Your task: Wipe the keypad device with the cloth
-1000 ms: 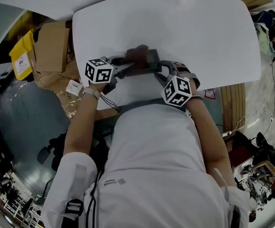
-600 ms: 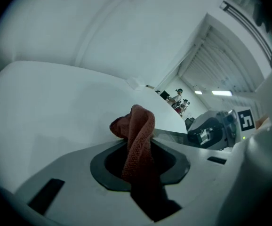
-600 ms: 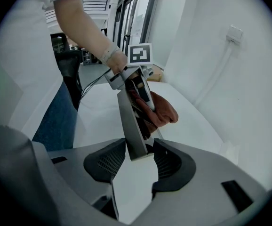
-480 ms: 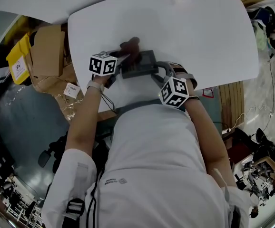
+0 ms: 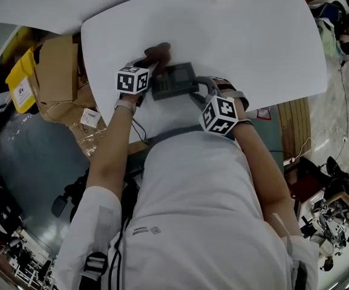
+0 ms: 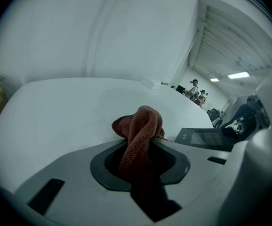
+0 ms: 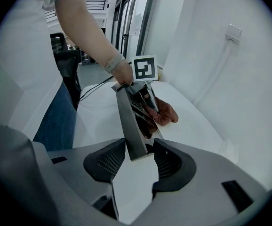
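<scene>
The dark grey keypad device (image 5: 174, 80) lies on the white table (image 5: 253, 41) close to the person's body. My right gripper (image 5: 200, 89) is shut on its right end; in the right gripper view the device's edge (image 7: 130, 121) stands tilted between the jaws. My left gripper (image 5: 149, 66) is shut on a reddish-brown cloth (image 5: 157, 52), bunched at the device's far left corner. In the left gripper view the cloth (image 6: 141, 126) hangs out of the left gripper (image 6: 140, 158), with the device (image 6: 206, 138) to its right. The right gripper (image 7: 138, 160) view shows the cloth (image 7: 166, 113) against the device's far side.
Cardboard boxes (image 5: 57, 71) and a yellow box (image 5: 19, 86) stand off the table's left edge. The table's near edge runs under the person's arms. A wall socket (image 7: 233, 32) sits on the wall behind the table. People (image 6: 195, 89) stand far off.
The left gripper has drawn the cloth leftward and away across the device, from its middle to its far left corner. The right gripper has kept its hold on the device.
</scene>
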`<state>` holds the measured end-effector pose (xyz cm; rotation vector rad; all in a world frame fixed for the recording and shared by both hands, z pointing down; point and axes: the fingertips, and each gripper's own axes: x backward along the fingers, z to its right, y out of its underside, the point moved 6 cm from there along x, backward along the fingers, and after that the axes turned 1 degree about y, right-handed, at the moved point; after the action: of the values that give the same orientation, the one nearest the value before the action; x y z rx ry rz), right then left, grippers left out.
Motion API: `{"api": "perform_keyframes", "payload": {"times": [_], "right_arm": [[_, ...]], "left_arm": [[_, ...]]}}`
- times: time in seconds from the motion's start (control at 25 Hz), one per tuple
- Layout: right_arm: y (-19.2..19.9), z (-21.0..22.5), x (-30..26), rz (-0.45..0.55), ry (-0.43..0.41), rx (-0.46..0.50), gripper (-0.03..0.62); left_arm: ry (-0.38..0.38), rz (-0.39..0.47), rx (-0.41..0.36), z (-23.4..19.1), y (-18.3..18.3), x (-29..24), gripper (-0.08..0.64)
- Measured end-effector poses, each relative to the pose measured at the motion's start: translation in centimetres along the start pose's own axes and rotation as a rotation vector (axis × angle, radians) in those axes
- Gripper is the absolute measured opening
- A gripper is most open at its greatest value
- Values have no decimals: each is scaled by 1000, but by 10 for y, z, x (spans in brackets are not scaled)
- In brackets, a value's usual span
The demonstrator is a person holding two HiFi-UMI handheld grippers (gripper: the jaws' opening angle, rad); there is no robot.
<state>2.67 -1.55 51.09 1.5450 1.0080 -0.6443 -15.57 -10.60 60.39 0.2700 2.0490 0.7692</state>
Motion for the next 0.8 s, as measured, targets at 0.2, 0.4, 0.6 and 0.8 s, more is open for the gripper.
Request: {"api": "perform_keyframes", "payload": {"times": [0.2, 0.4, 0.6, 0.8], "right_arm": [[1, 1, 1, -3, 6, 4, 196], [1, -1, 1, -5, 6, 15, 196], [1, -4, 1, -19, -2, 29, 195], [2, -9, 0, -27, -6, 41, 196]], "left_arm": [[-44, 11, -42, -5, -1, 0, 104], [6, 47, -30, 6, -6, 24, 104], [322, 164, 88, 53, -23, 61, 104], [419, 157, 4, 92, -28, 78, 104]]}}
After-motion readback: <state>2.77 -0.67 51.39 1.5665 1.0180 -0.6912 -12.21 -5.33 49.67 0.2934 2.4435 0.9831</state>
